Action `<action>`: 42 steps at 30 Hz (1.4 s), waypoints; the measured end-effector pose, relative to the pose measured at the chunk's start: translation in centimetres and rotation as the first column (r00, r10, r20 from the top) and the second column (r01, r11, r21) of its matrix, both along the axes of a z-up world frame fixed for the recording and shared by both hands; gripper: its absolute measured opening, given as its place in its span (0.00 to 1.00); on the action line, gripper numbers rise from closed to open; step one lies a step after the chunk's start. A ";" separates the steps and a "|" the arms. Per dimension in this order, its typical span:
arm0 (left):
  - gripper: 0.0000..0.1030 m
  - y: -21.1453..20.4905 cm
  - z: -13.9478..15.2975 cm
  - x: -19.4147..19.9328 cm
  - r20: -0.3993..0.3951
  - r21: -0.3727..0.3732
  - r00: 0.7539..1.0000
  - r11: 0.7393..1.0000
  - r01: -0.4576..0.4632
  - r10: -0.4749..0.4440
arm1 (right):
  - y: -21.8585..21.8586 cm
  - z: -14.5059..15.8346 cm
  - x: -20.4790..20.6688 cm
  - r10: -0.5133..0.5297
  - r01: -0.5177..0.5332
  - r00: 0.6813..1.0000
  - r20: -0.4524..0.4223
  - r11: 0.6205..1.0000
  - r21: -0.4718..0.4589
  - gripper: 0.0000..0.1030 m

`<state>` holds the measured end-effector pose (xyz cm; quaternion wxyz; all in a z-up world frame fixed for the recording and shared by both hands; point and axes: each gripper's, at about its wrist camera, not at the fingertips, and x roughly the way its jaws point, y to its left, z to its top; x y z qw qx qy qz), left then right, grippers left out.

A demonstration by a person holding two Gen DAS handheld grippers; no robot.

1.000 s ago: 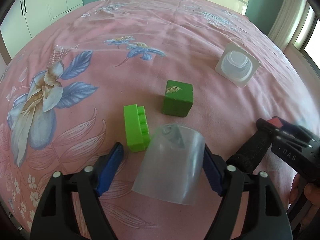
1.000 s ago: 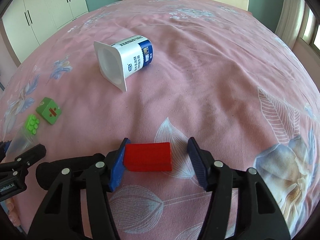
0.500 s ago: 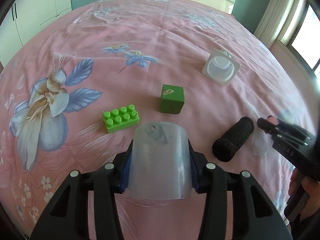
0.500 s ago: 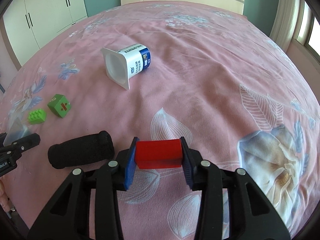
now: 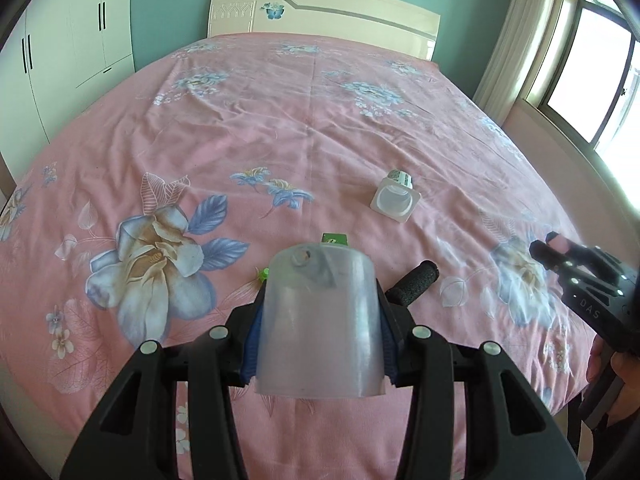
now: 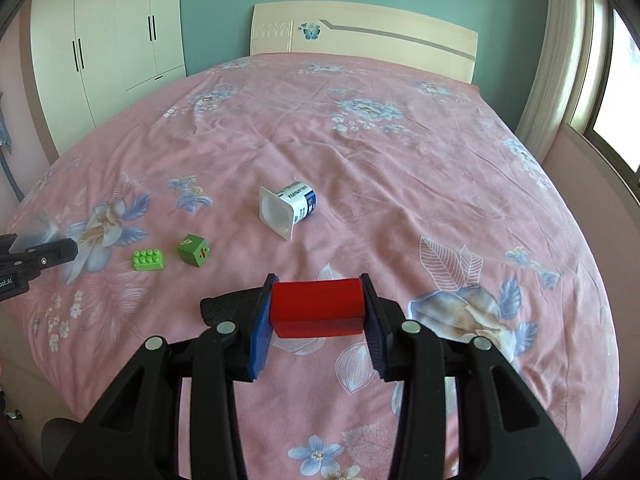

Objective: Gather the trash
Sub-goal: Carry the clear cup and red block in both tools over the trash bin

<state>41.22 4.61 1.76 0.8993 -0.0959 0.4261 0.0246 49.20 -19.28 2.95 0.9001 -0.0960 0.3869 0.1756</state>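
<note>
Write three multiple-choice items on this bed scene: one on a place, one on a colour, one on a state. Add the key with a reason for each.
1. Where is the yogurt cup?
A. lying on its side on the bedspread
B. in the left gripper
C. upright on the headboard

2. What colour is the block in the right gripper?
A. green
B. red
C. white

3. What is the left gripper doing?
A. open over the bed
B. shut on nothing
C. shut on the clear plastic cup

Key: 1 A, its mouth faces sideways on the sheet. 2 B, the block between the blue pads is red. 3 C, both pads press the cup's sides.
</note>
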 end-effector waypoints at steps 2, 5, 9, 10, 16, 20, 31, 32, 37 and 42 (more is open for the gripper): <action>0.47 0.1 1.6 -1.2 0.017 -0.001 1.000 1.000 0.017 -0.017 | 0.2 1.9 -1.5 0.014 -0.014 1.000 0.024 1.000 0.003 0.40; 0.47 0.0 3.8 -2.9 0.034 -0.006 0.998 0.999 0.046 -0.046 | 0.8 4.7 -4.0 0.039 -0.039 0.997 0.066 0.999 -0.005 0.40; 0.47 -0.3 6.9 -5.6 0.074 0.025 0.994 0.997 0.073 -0.075 | 1.3 8.4 -7.5 0.075 -0.074 0.989 0.125 0.997 -0.014 0.40; 0.47 -0.4 7.7 -6.3 0.085 0.031 0.993 0.996 0.078 -0.081 | 1.3 9.3 -8.4 0.082 -0.081 0.987 0.138 0.997 -0.014 0.40; 0.47 -0.9 11.8 -10.4 0.146 0.071 0.982 0.992 0.108 -0.117 | 1.7 13.3 -13.2 0.116 -0.115 0.975 0.187 0.993 -0.019 0.40; 0.47 -1.3 13.6 -13.0 0.174 0.095 0.974 0.987 0.129 -0.144 | 1.8 15.2 -16.5 0.137 -0.133 0.968 0.212 0.991 -0.031 0.40; 0.47 -3.2 14.8 -19.9 0.197 0.196 0.949 0.958 0.208 -0.246 | 1.1 17.0 -24.5 0.183 -0.177 0.954 0.236 0.983 -0.048 0.40; 0.47 -3.4 14.5 -20.5 0.193 0.203 0.948 0.955 0.215 -0.254 | 1.1 16.8 -25.2 0.188 -0.181 0.954 0.235 0.982 -0.049 0.40; 0.47 -4.2 11.4 -22.7 0.144 0.229 0.943 0.937 0.263 -0.300 | 1.2 14.8 -27.9 0.213 -0.209 0.954 0.212 0.977 -0.043 0.40; 0.47 -4.3 6.4 -23.7 0.059 0.216 0.944 0.927 0.306 -0.325 | 1.9 11.4 -29.9 0.246 -0.245 0.955 0.167 0.969 -0.028 0.40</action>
